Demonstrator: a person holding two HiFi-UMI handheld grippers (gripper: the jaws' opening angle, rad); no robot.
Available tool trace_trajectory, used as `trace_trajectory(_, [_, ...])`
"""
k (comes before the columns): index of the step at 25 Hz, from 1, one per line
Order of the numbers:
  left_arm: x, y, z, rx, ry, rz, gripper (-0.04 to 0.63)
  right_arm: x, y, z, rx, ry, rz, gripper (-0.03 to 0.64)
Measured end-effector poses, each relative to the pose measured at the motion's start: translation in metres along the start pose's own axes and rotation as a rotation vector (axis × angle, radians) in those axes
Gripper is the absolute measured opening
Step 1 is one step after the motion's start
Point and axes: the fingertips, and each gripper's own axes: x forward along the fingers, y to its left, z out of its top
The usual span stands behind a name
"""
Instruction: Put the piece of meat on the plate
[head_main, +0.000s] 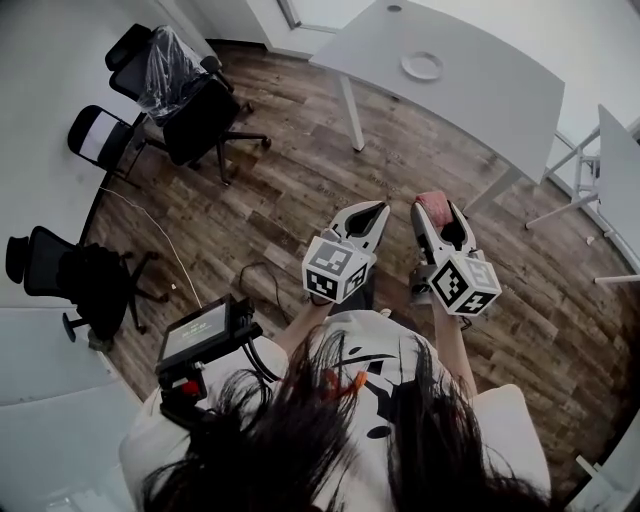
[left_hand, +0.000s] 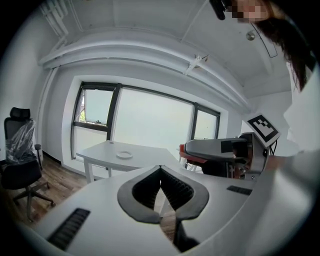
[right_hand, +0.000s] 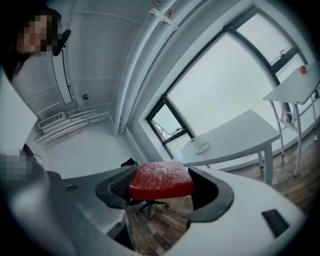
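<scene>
Right gripper view showed the right gripper (right_hand: 163, 186) pinching a red, slab-shaped piece of raw-looking meat (right_hand: 161, 180) across its width, the jaws spread wide around it and pressing on its two ends. Head view placed the left gripper (head_main: 366, 226) just beside it, jaws pressed together on nothing. Both were held out over the wood-plank floor (head_main: 300, 190). The small round white plate (head_main: 421, 66) sat on the white desk (head_main: 500, 100), well apart from the meat, so the carry looked far from done.

The grip seemed to be the weak point. Only the ends of the slab were caught, near the jaw tips, and a soft piece could sag or slide out if jolted on the way. The plate was small and light, so a lowering off-centre might leave meat hanging over its rim or push it across the desk.
</scene>
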Motion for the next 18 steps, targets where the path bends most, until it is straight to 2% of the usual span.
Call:
trace_trajectory(9, [0.058, 0.103, 0.037, -0.006, 0.009, -0.033, 0.006, 0.116, -0.003, 0.018, 0.007, 0.021, -0.034, 0.305])
trace_trajectory(18, [0.110, 0.187, 0.072, 0.023, 0.001, -0.118, 0.006, 0.222, -0.001, 0.038, 0.023, 0.012, -0.067, 0.305])
